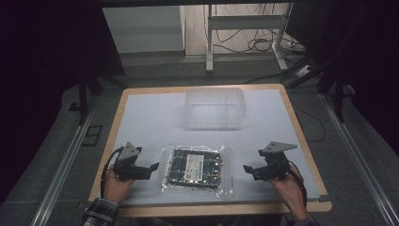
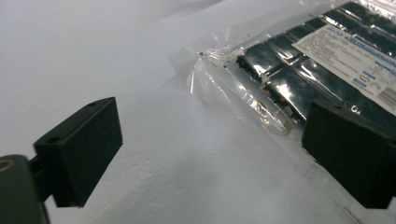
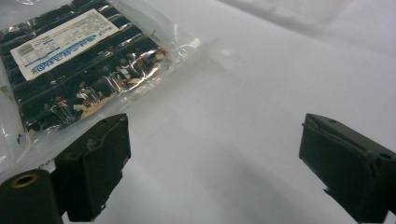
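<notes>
Plastic bag (image 1: 196, 169) of dark packets is lying flat near the table's (image 1: 141, 113) front edge, between left gripper (image 1: 151, 167) and right gripper (image 1: 248, 169), both standing open, empty. Its slippery film is risking sliding or tearing under a shallow pinch.

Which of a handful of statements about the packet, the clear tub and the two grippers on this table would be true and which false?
1. The plastic packet lies flat between the left gripper and the right gripper. True.
2. The left gripper is clamped on the packet. False: its jaws stand open, with the packet's edge near one jaw.
3. The clear container sits beyond the packet, farther from the person. True.
4. The packet is inside the container. False: it lies on the table.
5. The right gripper's jaws are open and empty. True.
</notes>
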Motion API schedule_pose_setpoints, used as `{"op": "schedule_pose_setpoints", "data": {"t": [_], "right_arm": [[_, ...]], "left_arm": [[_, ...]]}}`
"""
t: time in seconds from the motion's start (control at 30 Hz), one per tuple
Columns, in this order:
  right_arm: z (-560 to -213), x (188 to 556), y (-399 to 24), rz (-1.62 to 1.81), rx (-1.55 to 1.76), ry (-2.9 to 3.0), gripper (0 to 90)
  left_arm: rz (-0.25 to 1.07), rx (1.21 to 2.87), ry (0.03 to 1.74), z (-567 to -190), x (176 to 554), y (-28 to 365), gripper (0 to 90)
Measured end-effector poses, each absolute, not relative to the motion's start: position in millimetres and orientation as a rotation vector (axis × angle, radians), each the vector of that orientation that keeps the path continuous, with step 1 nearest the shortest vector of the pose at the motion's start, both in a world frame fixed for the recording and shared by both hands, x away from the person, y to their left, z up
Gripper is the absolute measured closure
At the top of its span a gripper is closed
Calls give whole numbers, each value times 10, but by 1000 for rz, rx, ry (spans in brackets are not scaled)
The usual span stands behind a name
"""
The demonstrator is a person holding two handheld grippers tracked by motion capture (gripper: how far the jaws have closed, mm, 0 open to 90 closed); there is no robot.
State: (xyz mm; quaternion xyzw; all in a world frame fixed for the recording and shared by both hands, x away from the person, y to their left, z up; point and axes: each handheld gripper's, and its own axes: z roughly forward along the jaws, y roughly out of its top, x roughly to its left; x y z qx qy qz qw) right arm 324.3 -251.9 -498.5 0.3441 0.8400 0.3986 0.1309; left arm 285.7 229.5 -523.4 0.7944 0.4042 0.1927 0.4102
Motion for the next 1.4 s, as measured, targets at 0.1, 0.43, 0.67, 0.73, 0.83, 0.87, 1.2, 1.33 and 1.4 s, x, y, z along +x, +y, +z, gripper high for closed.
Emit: {"op": "schedule_pose_setpoints", "data": {"t": [0.1, 0.43, 0.67, 0.73, 0.83, 0.87, 1.2, 1.33, 1.4], "right_arm": [[-4976, 3230, -2497, 1171, 963, 2423, 52], [-4980, 3227, -2475, 1157, 965, 2405, 24], [-4980, 3222, -2452, 1153, 973, 2438, 68], [-4975, 3216, -2438, 1154, 975, 2457, 79], [-4979, 3211, -2415, 1141, 973, 2465, 79], [-4979, 3209, -2404, 1136, 973, 2472, 79], [-4936, 3139, -2245, 1172, 973, 2472, 63], [-4920, 3107, -2180, 1180, 954, 2478, 63], [-4918, 3086, -2137, 1181, 931, 2491, 64]], "left_arm": [[478, 1986, 1000, -5231, 2853, 2290, 40], [449, 1990, 968, -5252, 2864, 2265, 37], [461, 1984, 953, -5250, 2861, 2271, 36], [471, 1992, 949, -5251, 2859, 2267, 36], [470, 1994, 945, -5250, 2858, 2268, 43], [472, 1996, 942, -5249, 2857, 2266, 45], [482, 2006, 930, -5246, 2850, 2252, 55], [482, 2007, 931, -5246, 2851, 2253, 59], [482, 2010, 930, -5248, 2852, 2250, 59]]}}
